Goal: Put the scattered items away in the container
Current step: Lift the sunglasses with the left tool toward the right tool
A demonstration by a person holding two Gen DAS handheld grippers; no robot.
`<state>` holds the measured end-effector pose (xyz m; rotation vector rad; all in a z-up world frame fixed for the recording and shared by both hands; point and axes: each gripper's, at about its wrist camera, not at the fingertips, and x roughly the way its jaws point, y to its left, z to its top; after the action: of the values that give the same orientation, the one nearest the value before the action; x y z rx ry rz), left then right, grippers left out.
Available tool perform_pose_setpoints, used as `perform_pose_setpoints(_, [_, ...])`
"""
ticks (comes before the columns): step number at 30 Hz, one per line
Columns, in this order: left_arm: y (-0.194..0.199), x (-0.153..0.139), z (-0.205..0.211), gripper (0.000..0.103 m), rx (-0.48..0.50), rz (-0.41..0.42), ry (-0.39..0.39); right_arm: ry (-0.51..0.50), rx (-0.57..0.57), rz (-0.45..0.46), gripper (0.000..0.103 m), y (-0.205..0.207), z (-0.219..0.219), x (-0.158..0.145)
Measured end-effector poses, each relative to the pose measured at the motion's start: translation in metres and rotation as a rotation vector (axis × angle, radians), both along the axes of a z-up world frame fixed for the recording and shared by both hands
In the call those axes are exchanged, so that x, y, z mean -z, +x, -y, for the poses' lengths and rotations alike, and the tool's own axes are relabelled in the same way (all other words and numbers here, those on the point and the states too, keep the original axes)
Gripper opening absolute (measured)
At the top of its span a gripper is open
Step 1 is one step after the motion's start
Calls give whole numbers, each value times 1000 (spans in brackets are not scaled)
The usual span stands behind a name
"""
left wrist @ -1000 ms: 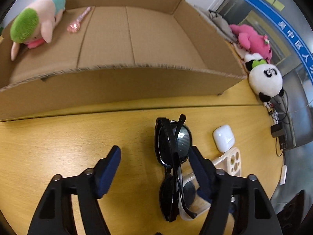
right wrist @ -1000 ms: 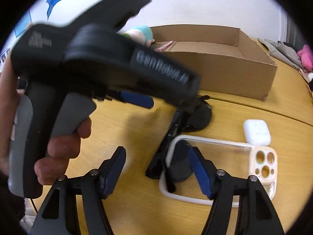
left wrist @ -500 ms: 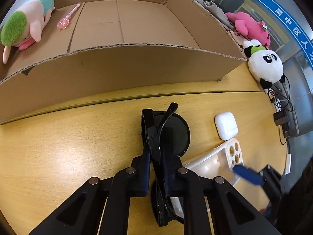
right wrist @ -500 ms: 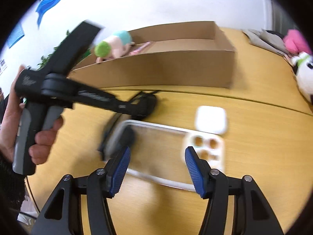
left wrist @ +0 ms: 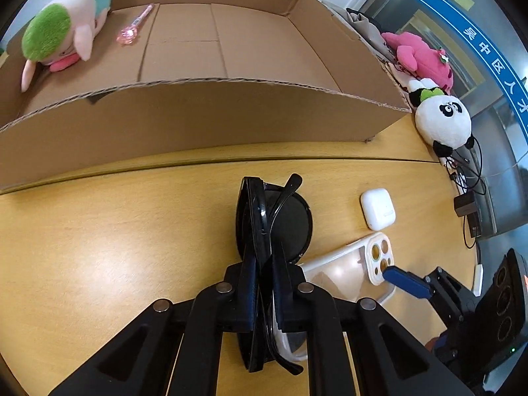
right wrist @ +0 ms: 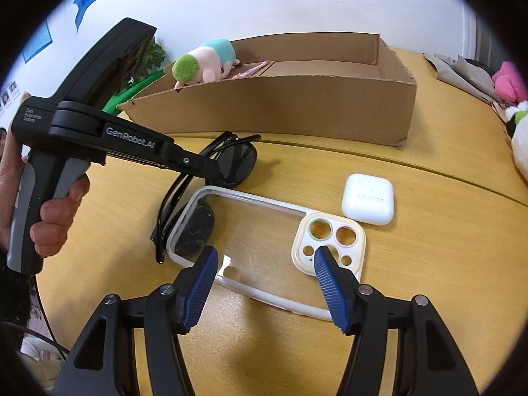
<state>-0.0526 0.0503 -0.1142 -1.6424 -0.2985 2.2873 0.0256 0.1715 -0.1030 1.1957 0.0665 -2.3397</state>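
My left gripper (left wrist: 264,280) is shut on the folded black sunglasses (left wrist: 274,221), which lie on the wooden table (left wrist: 115,237); they also show in the right wrist view (right wrist: 231,165). One lens sits under the clear phone case (right wrist: 264,237). My right gripper (right wrist: 264,260) is open just above the near edge of that case. A white earbuds case (right wrist: 368,203) lies to its right. The cardboard box (left wrist: 198,115) stands behind, holding a plush toy (left wrist: 62,33) and a pink wand (left wrist: 133,28).
A panda plush (left wrist: 444,122) and a pink plush (left wrist: 419,56) sit at the table's right edge beside cables and a black adapter (left wrist: 468,208). A green plant (right wrist: 145,62) stands left of the box. A wall rises behind the box.
My left gripper closed from open onto the sunglasses. My right gripper swung right and came down over the phone case, still open.
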Motion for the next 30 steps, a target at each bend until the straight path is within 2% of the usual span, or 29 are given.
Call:
perform_pose_setpoints(4, [5,-2,4,8,-3,-2,18,30,-5,-1,61,-1,2,0])
perform_pose_setpoints(8, [13,-7,7,8,-6,-19,11,112,29,4,62,-1,-4,2])
perform_pose_setpoints(11, [20,-13,10,8,-15,-36,0,96,58,69,64,-5,-17,9])
perform_pose_setpoints(14, [25,-19,19,8,-43,-55,12,87,80,51,64,-3,-20,6])
perform_pose_setpoints(17, [27,-25,28,8,-72,-66,35,4,14,8,64,3,-6,-14])
perform_pose_setpoints(21, [30,-34,35,8,-98,-94,68,-75,-181,-87,66,3,31,-39])
perform_pose_setpoints(23, [32,-39,38,8,-104,-112,74,-98,-244,-104,69,-7,43,-43])
perform_pose_setpoints(24, [34,-41,39,8,-108,-119,73,-110,-276,-105,73,-16,49,-42])
perform_pose_setpoints(26, [35,-45,43,7,-119,-133,74,-139,-323,-98,73,-33,57,-40])
perform_pose_setpoints(28, [38,-49,48,7,-132,-147,76,-191,-352,-43,73,-51,62,-35])
perform_pose_setpoints(30, [39,-53,52,7,-142,-165,74,-198,-358,7,74,-60,63,-26])
